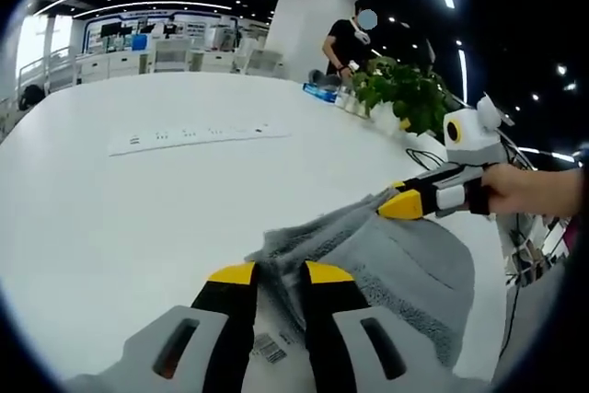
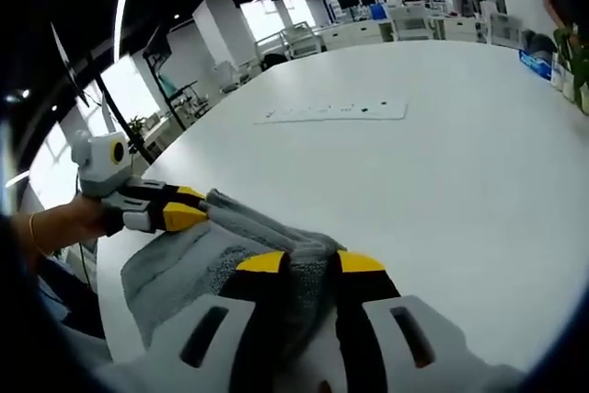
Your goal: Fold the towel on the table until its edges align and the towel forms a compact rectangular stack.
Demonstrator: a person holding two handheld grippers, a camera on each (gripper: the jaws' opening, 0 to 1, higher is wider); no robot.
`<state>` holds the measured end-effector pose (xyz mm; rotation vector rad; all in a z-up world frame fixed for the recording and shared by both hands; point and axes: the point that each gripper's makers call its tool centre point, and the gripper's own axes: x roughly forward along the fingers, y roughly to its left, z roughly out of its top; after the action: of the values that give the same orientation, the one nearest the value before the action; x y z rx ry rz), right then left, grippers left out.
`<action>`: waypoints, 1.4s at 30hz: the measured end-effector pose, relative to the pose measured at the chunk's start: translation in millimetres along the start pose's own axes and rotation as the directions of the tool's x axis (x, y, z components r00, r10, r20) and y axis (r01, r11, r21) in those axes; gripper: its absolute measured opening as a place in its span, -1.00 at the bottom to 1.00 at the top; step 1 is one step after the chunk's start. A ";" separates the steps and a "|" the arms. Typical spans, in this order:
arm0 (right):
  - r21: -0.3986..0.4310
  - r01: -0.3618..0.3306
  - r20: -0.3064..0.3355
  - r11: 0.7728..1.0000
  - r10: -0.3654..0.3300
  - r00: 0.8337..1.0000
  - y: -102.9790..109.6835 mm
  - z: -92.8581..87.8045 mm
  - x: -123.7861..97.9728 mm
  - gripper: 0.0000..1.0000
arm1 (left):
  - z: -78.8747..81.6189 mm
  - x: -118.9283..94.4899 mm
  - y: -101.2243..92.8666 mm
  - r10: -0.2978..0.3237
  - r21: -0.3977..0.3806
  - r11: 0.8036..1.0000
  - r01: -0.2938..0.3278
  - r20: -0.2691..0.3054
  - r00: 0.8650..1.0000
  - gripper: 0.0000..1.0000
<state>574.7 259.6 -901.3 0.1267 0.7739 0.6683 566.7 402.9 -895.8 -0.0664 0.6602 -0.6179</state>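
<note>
A grey towel [image 1: 405,264] lies bunched on the white table [image 1: 138,218], its near edge raised. My left gripper [image 1: 279,272] is shut on a fold of the towel's corner, the cloth running between its yellow-tipped jaws. My right gripper [image 1: 398,205] enters the left gripper view from the right, held by a hand, its yellow tip pinching the towel's far corner. In the right gripper view the right gripper [image 2: 313,261] is shut on the towel [image 2: 198,264], and the left gripper [image 2: 189,216] comes in from the left, also clamped on the cloth.
A white power strip [image 1: 198,138] lies flat further out on the table [image 2: 442,190]; the same power strip [image 2: 331,112] appears in the right gripper view. A potted plant [image 1: 405,94] and small items stand at the table's far right edge. A person [image 1: 348,43] stands behind it.
</note>
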 end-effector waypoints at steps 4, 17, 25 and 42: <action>-0.017 0.011 0.034 1.000 -0.010 0.999 4.3 9.0 -7.8 -0.60 | 7.8 -11.8 2.7 0.027 0.029 0.999 -0.028 0.014 1.000 -0.55; -0.042 0.001 0.094 0.999 0.003 0.996 17.9 20.2 -43.4 -0.37 | 26.5 -57.8 -10.8 0.039 0.106 0.993 -0.046 0.072 0.997 -0.23; -0.066 0.004 0.085 0.998 0.002 0.996 25.5 10.5 -64.9 -0.05 | 27.8 -77.7 -31.4 0.029 0.115 0.993 -0.042 0.109 0.994 0.09; -0.115 0.048 0.096 0.992 -0.037 0.995 51.6 -19.9 -127.6 0.25 | 11.7 -140.4 -65.4 0.043 0.162 0.985 -0.066 0.141 0.989 0.51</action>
<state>468.2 221.0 -820.7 0.0340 0.6440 0.6613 453.0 425.9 -792.4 0.0642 0.4741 -0.6078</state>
